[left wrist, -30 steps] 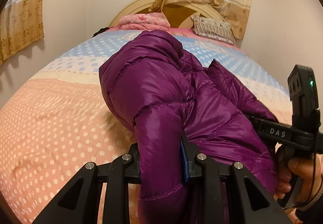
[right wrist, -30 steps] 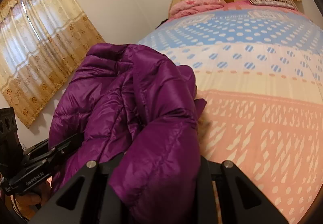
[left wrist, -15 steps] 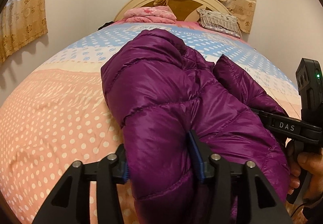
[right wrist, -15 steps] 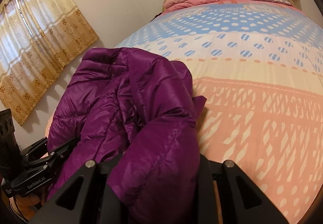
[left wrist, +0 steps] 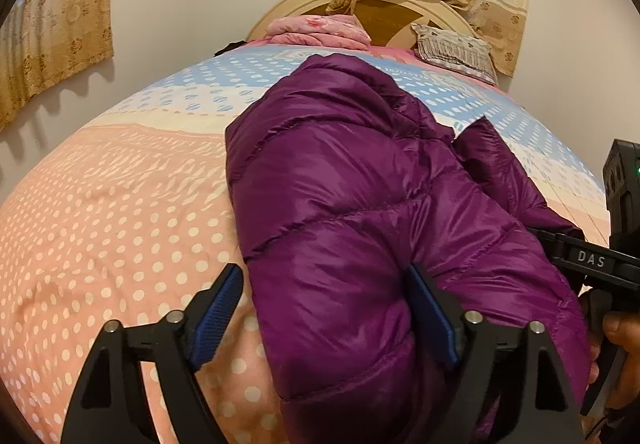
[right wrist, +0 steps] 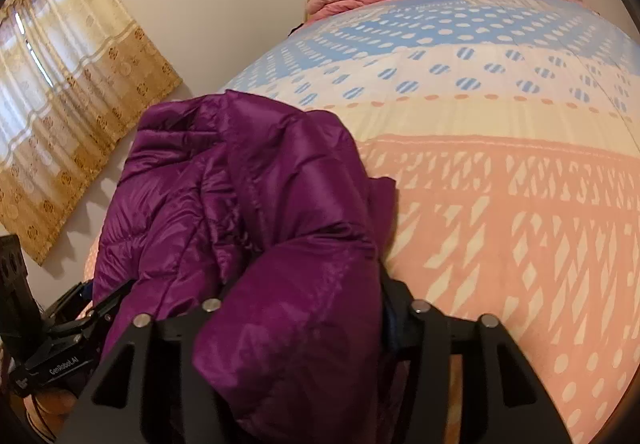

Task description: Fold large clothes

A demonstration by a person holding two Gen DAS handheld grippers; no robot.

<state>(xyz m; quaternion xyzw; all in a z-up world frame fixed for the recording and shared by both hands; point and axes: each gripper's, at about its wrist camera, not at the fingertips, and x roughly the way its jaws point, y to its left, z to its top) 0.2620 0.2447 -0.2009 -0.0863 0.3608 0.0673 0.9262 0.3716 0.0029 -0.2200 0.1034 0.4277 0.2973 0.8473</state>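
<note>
**Purple jacket on bed, near edge, both grippers at its hem**

Item: jacket (left wrist: pixel 360 212), purple, quilted, bunched in a heap on the bedspread (left wrist: pixel 120 228). It lies on the peach dotted zone by the near edge of the bed, its far end reaching the blue dotted band.

Left gripper (left wrist: pixel 326 308): jaws spread wide. The left blue pad sits clear of the cloth with bedspread showing in the gap; the right pad touches the jacket's side. Nothing is pinched.

Right gripper (right wrist: pixel 304 324): jaws closed on a thick fold of the jacket, which bulges over and between them. In the left view the same tool appears at the jacket's right end, held in a hand (left wrist: pixel 620 356).

Open room: broad bare bedspread to the left of the jacket in the left view, and to its right in the right view. Far end of the bed holds a folded pink blanket (left wrist: pixel 320 30) and a pillow (left wrist: pixel 454 50) against the headboard (left wrist: pixel 384 14). Curtains (right wrist: pixel 68 84) hang on the side wall.
</note>
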